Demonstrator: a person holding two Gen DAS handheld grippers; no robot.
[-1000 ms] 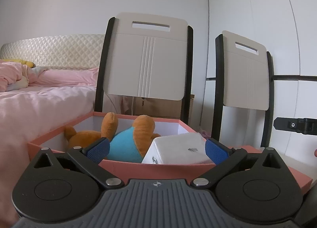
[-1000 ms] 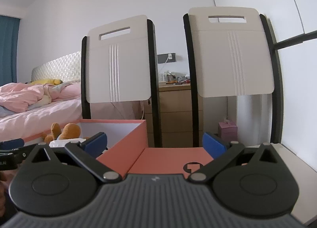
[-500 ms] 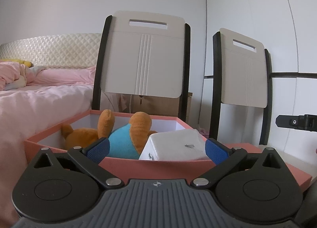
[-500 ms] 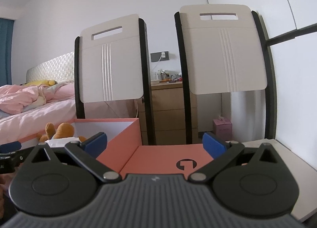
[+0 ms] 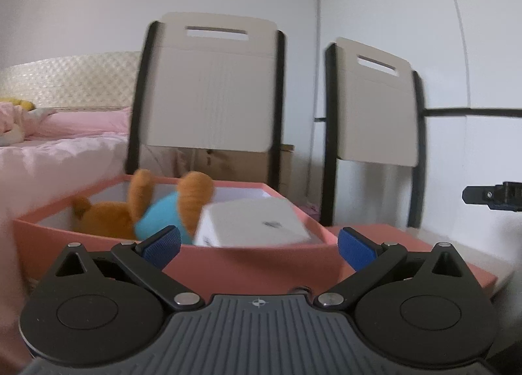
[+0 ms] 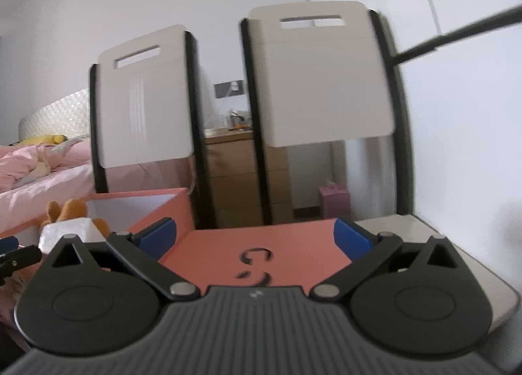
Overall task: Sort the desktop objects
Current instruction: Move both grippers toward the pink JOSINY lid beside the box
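A salmon-pink open box (image 5: 248, 264) stands right in front of my left gripper (image 5: 259, 246), which is open with nothing between its blue pads. Inside the box lie an orange plush toy with a blue body (image 5: 153, 212) and a white carton (image 5: 254, 221). In the right wrist view the same box (image 6: 163, 212) is at the left, with the plush toy (image 6: 70, 208) and white carton (image 6: 65, 231) showing over its wall. The box's flat pink lid (image 6: 257, 251) with a black logo lies under my open, empty right gripper (image 6: 256, 236).
Two folded beige chairs (image 5: 215, 88) (image 5: 375, 104) lean against the white wall behind the box. A bed with pink bedding (image 5: 49, 153) is at the left. A wooden drawer unit (image 6: 231, 176) and small pink box (image 6: 334, 200) stand behind the chairs. The white tabletop (image 6: 456, 264) extends right.
Both grippers have risen and tilted downward; the box and lid sit lower and larger in view. The lid's logo is now more exposed. Both stay open.
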